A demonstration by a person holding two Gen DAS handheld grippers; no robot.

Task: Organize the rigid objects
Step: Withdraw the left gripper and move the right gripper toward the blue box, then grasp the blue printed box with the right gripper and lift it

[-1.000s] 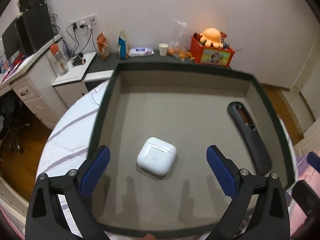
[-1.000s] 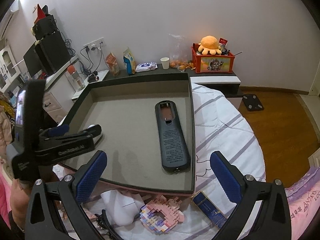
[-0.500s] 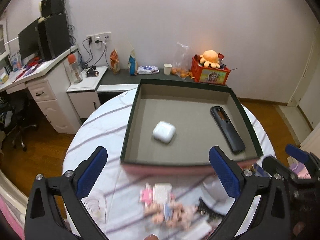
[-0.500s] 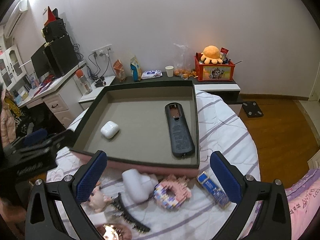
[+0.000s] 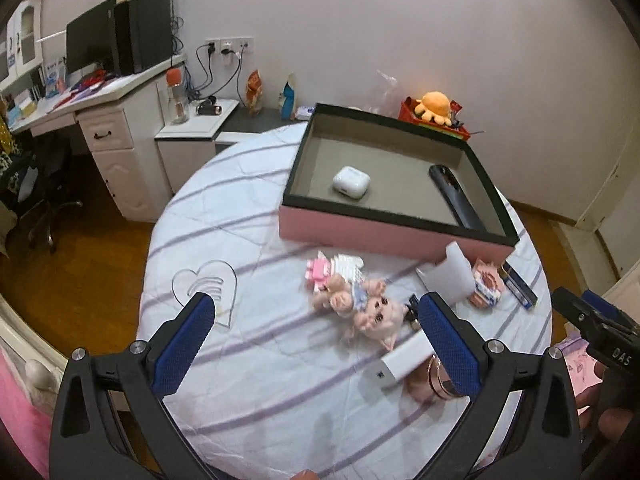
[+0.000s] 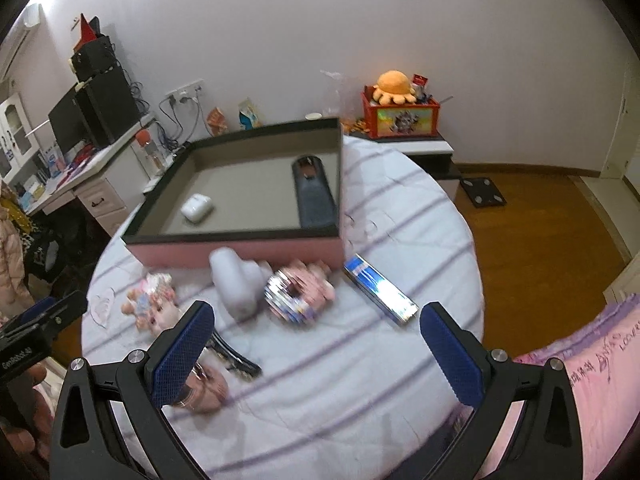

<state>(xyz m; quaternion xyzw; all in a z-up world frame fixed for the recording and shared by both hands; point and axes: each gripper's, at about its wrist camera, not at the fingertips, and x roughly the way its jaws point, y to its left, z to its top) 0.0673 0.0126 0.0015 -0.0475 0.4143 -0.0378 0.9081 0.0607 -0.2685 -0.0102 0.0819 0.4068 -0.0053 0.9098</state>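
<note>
A pink box with a dark rim [image 5: 380, 236] [image 6: 240, 250] stands on the round striped table. Inside it lie a white earbud case [image 5: 351, 182] [image 6: 196, 207] and a black remote [image 5: 456, 196] [image 6: 314, 192]. In front of the box lie a pig doll [image 5: 360, 304] [image 6: 152, 304], a white dryer-like object [image 6: 236, 284], a block ring [image 6: 296, 288], a blue slim box [image 6: 380, 290] [image 5: 520, 284], a black hair clip [image 6: 236, 358] and a bangle [image 6: 196, 388]. My left gripper [image 5: 316, 340] hangs open above the doll, holding nothing. My right gripper [image 6: 316, 340] is open and empty above the near cloth.
A white desk with a monitor [image 5: 96, 44] stands at the left, a chair [image 5: 36, 200] beside it. A low shelf behind the table carries a red box with an orange plush [image 6: 394, 84]. Wooden floor [image 6: 540, 240] surrounds the table. A pink bedcover [image 6: 592, 380] lies at the right.
Both grippers have drawn back from the box toward the table's near edge. The earbud case stays inside the box. The loose items on the cloth have come into view.
</note>
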